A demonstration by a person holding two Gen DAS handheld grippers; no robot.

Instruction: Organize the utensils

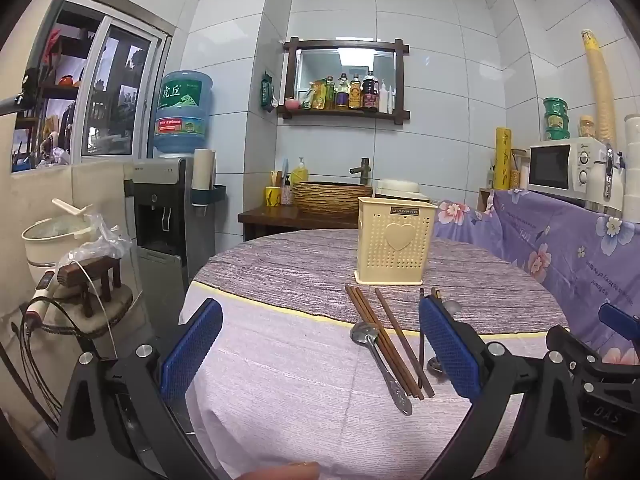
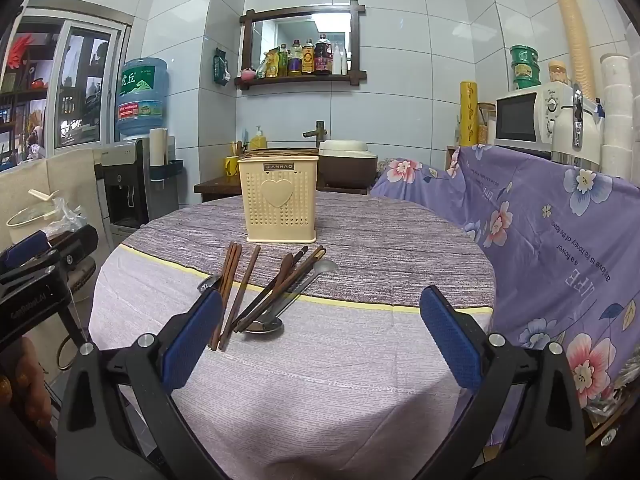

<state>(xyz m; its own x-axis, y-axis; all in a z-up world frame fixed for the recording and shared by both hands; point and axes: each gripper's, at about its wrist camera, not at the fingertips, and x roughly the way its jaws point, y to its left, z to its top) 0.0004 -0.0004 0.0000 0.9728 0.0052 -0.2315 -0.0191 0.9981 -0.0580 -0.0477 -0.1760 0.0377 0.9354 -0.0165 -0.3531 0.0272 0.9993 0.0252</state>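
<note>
White-tiled kitchen walls back a round table (image 2: 320, 360). Toward its far edge stands a cream holder (image 2: 279, 203), its inside hidden, so contents can't be told. Chopsticks (image 2: 236, 292) and spoons (image 2: 266, 322) lie loose before it. Left gripper (image 1: 320, 352) and right gripper (image 2: 320, 340) both gape wide, holding nothing.

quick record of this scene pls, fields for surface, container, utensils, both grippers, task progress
surface: round table with striped cloth
container: cream utensil holder, upright, far side of table
utensils: wooden chopsticks and metal spoons lying loose in front of the holder
left hand-held gripper: open, holding nothing
right hand-held gripper: open, holding nothing
progress: no utensil seen in the holder yet
</note>
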